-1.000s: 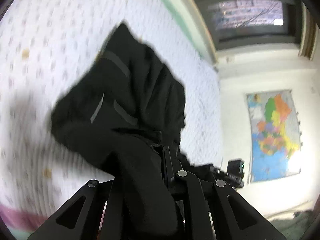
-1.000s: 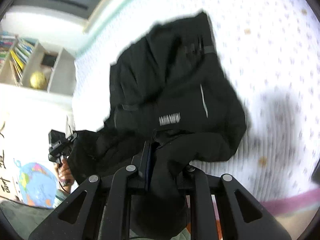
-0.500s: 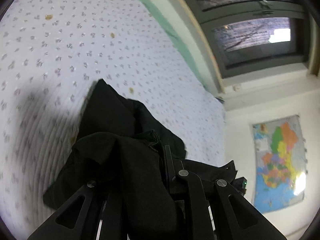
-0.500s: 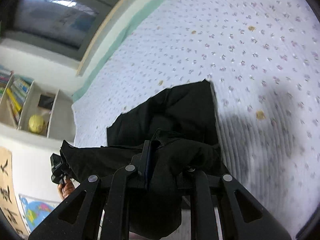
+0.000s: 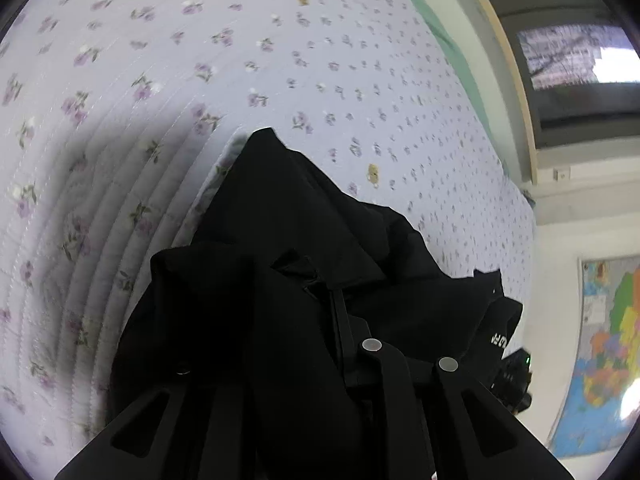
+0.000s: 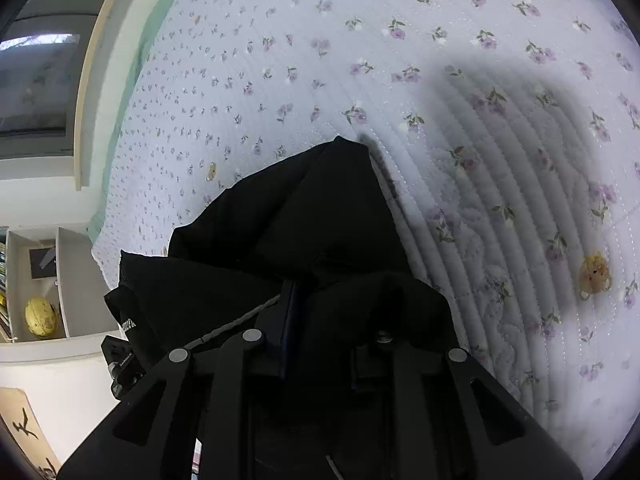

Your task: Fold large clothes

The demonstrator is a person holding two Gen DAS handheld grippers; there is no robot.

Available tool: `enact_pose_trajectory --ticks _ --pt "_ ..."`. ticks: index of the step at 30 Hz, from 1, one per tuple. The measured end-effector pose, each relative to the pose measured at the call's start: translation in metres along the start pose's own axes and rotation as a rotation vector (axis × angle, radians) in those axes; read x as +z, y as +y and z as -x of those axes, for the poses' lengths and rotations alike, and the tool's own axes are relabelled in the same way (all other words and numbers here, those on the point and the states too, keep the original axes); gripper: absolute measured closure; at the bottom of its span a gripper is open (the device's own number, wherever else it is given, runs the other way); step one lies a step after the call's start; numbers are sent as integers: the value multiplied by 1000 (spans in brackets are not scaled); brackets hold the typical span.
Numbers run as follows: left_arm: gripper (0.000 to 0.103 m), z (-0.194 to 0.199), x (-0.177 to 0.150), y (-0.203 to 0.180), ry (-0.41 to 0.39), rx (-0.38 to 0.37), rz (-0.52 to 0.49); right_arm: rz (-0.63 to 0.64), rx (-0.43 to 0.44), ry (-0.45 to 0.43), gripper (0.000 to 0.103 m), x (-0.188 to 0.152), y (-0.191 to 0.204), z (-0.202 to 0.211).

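Left wrist: the left gripper point(image 5: 320, 300) is clamped on a black matte garment point(image 5: 304, 216) that drapes over its fingers and hides them; a pointed fold reaches onto the quilted floral bedspread point(image 5: 280, 48).

Right wrist: the right gripper point(image 6: 320, 300) pinches the garment point(image 6: 320, 208) too, fingertips buried. Open quilt point(image 6: 500, 160) lies beyond the garment.

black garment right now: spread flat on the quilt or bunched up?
Bunched. The black garment drapes in heaped folds over both grippers, only its far end reaching the floral quilt; its full extent is hidden.
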State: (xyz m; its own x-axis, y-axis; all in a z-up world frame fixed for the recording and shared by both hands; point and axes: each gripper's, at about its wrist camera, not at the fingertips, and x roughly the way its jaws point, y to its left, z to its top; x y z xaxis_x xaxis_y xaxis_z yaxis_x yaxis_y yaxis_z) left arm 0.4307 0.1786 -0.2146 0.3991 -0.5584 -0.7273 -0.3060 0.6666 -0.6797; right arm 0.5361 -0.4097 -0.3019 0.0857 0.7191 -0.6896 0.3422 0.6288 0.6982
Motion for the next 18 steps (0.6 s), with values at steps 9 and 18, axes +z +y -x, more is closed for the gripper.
enact_pose_trajectory --ticks 9,18 --pt "30 82 -24 -41 66 -45 -216 146 101 8 42 -27 24 71" --pt "21 143 -33 -43 -78 20 -288 407 -119 -131 26 -51 56 109"
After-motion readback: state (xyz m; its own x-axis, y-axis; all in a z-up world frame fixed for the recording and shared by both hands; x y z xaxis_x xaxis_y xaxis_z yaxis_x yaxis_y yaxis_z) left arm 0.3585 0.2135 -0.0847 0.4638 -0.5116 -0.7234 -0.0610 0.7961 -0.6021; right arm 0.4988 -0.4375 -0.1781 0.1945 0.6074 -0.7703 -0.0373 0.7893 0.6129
